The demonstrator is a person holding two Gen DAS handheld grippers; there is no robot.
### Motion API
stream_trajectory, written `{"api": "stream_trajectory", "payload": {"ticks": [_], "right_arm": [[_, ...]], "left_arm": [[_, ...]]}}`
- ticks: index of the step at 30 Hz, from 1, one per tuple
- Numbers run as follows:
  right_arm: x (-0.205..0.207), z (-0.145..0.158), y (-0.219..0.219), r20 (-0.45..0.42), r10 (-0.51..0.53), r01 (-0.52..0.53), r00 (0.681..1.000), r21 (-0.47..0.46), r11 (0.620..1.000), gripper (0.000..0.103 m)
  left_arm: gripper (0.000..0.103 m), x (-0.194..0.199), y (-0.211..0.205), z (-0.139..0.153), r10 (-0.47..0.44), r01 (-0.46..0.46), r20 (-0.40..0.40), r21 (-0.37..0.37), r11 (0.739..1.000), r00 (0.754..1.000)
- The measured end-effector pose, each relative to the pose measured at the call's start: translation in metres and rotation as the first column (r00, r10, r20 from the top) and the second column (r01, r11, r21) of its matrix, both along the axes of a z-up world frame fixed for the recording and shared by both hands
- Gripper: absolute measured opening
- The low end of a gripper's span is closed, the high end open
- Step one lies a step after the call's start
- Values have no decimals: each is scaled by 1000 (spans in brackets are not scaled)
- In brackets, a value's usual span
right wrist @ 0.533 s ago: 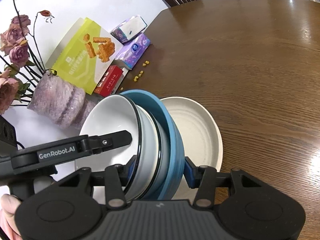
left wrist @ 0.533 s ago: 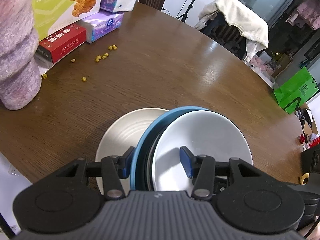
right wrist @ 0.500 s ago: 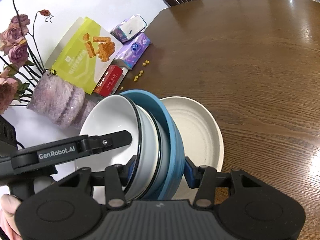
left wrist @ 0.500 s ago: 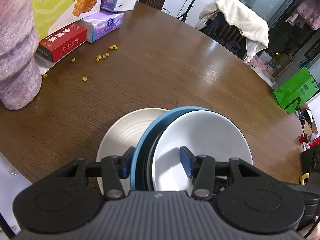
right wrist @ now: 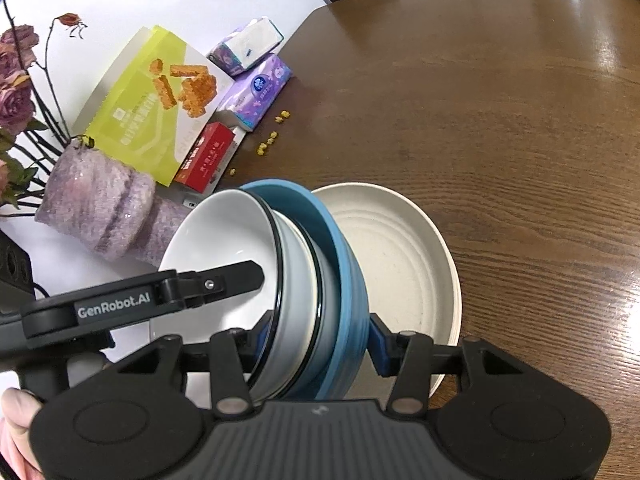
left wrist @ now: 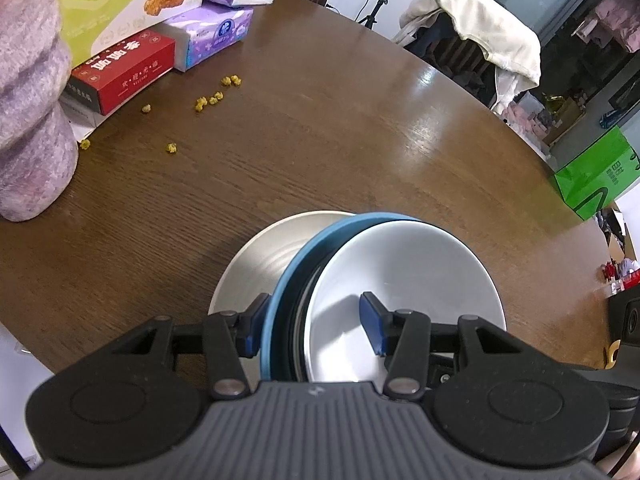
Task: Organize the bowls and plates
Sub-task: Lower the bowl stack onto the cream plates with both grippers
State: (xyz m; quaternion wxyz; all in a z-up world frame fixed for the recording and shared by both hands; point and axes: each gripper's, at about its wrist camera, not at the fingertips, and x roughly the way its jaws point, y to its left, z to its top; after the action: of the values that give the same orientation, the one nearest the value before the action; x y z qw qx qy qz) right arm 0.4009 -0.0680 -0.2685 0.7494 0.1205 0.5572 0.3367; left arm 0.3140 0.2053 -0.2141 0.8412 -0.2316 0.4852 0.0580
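Note:
A stack of nested bowls stands tilted on its edge above a cream plate [left wrist: 260, 256] [right wrist: 392, 256] that lies flat on the brown table [left wrist: 320, 128]. The outer bowl is blue [left wrist: 286, 280] [right wrist: 346, 272]; white bowls with black rims [left wrist: 400, 272] [right wrist: 224, 236] nest inside it. My left gripper [left wrist: 312, 316] is shut on the stack's rim, one finger outside the blue bowl and one inside the white. My right gripper [right wrist: 320, 332] is shut across the same stack from the opposite side. The left gripper's finger [right wrist: 224, 280] shows inside the white bowl in the right wrist view.
A fuzzy purple vase [right wrist: 100, 208] with dried roses, a yellow-green snack box [right wrist: 152, 108], a red box [left wrist: 120, 72] and tissue packs [left wrist: 216, 36] line the table's far left. Yellow crumbs [left wrist: 208, 100] lie near them. A green bag [left wrist: 596, 176] and a draped chair [left wrist: 480, 20] stand beyond the table.

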Motion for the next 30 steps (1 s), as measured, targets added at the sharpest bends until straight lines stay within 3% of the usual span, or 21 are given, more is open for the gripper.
{"api": "stream_trajectory", "payload": {"ticks": [30], "right_arm": [[2, -17, 2, 6, -38, 38, 999, -34, 999, 45]], "left_arm": [[48, 12, -3, -18, -51, 52, -37, 24, 998, 998]]}}
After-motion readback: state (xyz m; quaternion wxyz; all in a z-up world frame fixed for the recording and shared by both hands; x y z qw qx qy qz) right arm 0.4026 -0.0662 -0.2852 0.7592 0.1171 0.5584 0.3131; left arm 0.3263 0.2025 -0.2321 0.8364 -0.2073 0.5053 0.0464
